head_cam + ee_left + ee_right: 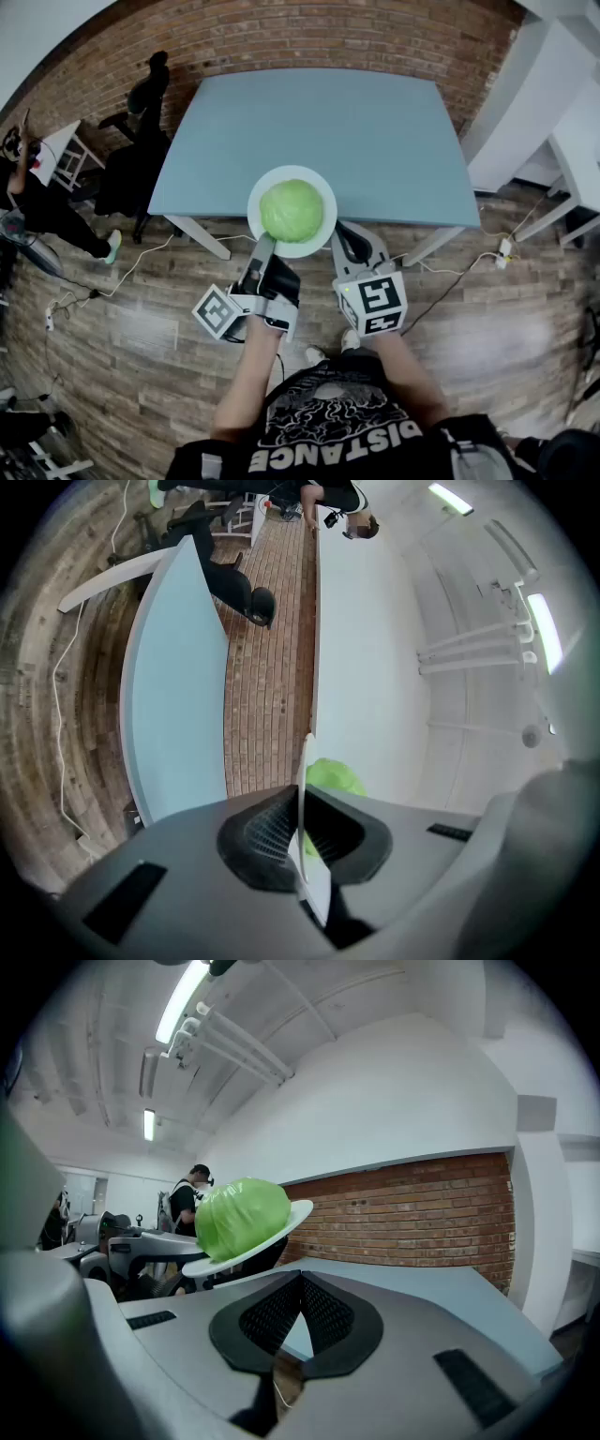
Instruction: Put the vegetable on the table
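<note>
Above the near edge of the worktop [328, 122], the left tongs [265, 244] clamp a white plate [320, 237] carrying a green cabbage [292, 210]. The right tongs [345, 236] are closed and empty. Only the right gripper view shows the plate's tilt.

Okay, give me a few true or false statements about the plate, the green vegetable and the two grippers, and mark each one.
1. The green vegetable lies on a white plate. True.
2. The left gripper is clamped on the plate's rim. True.
3. The right gripper grips the plate too. False: its jaws meet at the tips with nothing between them, and the plate is off to its side.
4. The table has a red top. False: the top is light blue.
5. A brick wall runs behind the table. True.
</note>
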The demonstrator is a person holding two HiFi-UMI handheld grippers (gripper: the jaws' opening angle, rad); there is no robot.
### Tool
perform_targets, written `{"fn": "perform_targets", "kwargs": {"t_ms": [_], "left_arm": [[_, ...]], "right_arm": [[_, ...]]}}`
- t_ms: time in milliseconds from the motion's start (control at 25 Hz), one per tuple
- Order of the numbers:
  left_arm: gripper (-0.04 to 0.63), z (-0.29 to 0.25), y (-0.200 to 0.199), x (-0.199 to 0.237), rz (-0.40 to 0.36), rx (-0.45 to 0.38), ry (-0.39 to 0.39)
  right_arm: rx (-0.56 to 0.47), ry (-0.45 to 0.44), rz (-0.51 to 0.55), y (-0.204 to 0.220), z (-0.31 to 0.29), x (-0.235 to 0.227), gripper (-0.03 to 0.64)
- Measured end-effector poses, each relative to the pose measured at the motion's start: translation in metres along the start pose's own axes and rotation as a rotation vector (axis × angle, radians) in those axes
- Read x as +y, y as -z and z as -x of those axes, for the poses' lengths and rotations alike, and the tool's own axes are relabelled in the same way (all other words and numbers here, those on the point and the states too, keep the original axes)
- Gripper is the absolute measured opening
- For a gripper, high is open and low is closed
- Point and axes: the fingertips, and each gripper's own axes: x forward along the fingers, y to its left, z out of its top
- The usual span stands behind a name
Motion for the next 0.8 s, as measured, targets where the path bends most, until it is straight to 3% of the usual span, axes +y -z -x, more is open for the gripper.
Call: {"fn": "perform_targets", "kwargs": {"t_ms": [800], "left_arm": [[0.012,0.019,-0.011,0.004,0.02,-0.009,-0.019]], "right_arm": [[0.002,0.018,0.022,0.001,0.004,0.021,0.009]]}}
